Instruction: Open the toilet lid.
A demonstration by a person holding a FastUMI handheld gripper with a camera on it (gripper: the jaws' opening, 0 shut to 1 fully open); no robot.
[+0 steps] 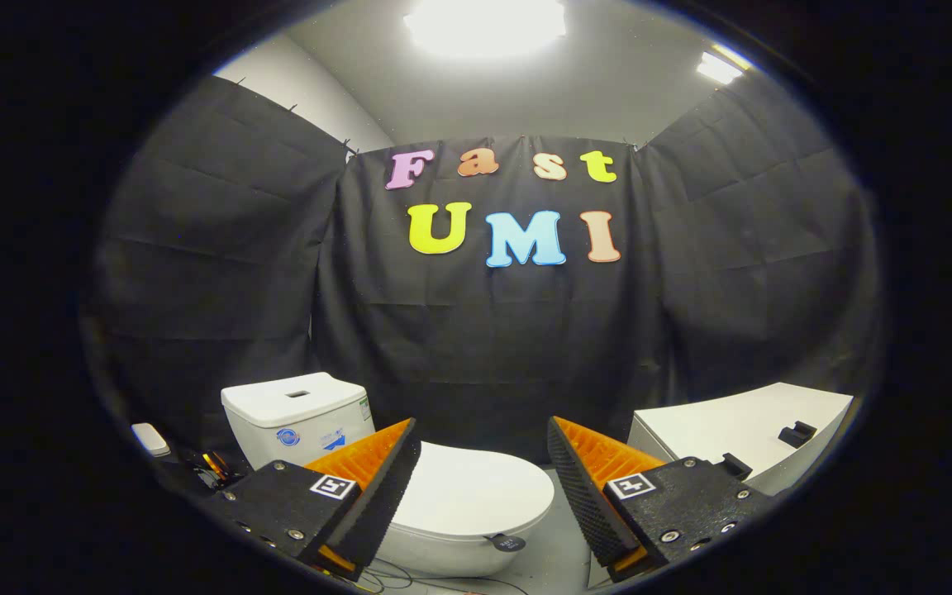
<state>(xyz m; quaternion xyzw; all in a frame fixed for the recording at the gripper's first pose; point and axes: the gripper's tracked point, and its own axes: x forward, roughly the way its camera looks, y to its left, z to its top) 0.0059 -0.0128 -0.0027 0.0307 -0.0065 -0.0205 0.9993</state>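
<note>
A white toilet stands low ahead, its lid (476, 496) lying flat and closed over the bowl. The white tank (298, 417) rises behind it, beyond the left finger. A small dark tab (507, 543) sticks out at the lid's front rim. My gripper (484, 463) hovers above and in front of the lid, open wide, with nothing between the fingers. The left finger (377, 487) overlaps the lid's left side in view, and the right finger (587, 487) stands past its right edge.
A white cabinet (740, 434) with a small dark clip on top stands right of the toilet, beyond the right finger. Small items and a white block (149, 440) lie left of the tank. Cables (393, 578) trail on the grey floor below the bowl. Black cloth walls close the booth.
</note>
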